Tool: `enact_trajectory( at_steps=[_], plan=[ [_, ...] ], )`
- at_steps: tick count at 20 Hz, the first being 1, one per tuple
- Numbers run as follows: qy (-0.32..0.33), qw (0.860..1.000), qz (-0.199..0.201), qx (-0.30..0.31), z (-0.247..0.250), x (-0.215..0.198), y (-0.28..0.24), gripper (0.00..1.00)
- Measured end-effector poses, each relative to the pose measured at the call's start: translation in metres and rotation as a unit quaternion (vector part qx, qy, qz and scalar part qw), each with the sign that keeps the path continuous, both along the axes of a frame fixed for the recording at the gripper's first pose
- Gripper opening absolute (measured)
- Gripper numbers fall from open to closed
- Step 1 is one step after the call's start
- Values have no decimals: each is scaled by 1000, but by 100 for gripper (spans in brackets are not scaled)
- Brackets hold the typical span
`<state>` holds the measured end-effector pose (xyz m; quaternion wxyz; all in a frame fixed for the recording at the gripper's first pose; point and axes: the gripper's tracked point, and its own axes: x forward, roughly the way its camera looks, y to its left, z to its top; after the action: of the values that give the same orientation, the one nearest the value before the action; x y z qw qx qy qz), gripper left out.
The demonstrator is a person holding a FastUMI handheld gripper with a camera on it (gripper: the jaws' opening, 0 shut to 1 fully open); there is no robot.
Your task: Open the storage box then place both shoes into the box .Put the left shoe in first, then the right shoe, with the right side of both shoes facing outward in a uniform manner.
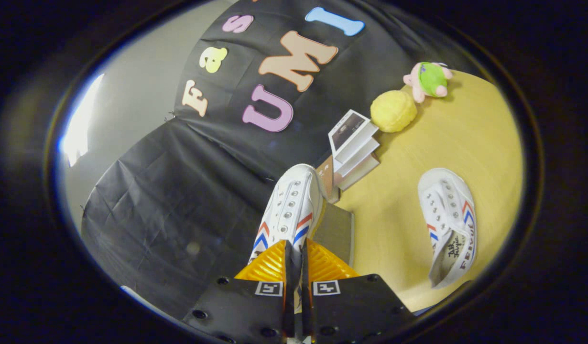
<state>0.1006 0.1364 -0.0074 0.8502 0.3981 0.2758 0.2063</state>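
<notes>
**Shoe gripped, second shoe on the table**

A yellow wooden table (466, 143) runs beside the booth's black cloth wall. The gripper (294, 260) has its two orange fingers (267, 265) drawn close together, clamping the heel end of a white shoe (291, 205) with red and blue stripes; its toe points away, ahead of the fingers. The other shoe (449, 220) lies apart on the table. Just beyond the held shoe sit a brown box (337, 229) and stacked books (353, 143), then a yellow ball (393, 111) and a plush toy (429, 80).
</notes>
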Motion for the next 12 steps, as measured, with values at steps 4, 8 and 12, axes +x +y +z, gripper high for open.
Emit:
enact_trajectory(
  at_steps=[4,8,12],
  plan=[
    [-5,1000,23,15,25,7,38,9],
    [-2,999,38,9,32,13,72,9],
    [17,999,37,-5,22,25,104,9]
  ],
)
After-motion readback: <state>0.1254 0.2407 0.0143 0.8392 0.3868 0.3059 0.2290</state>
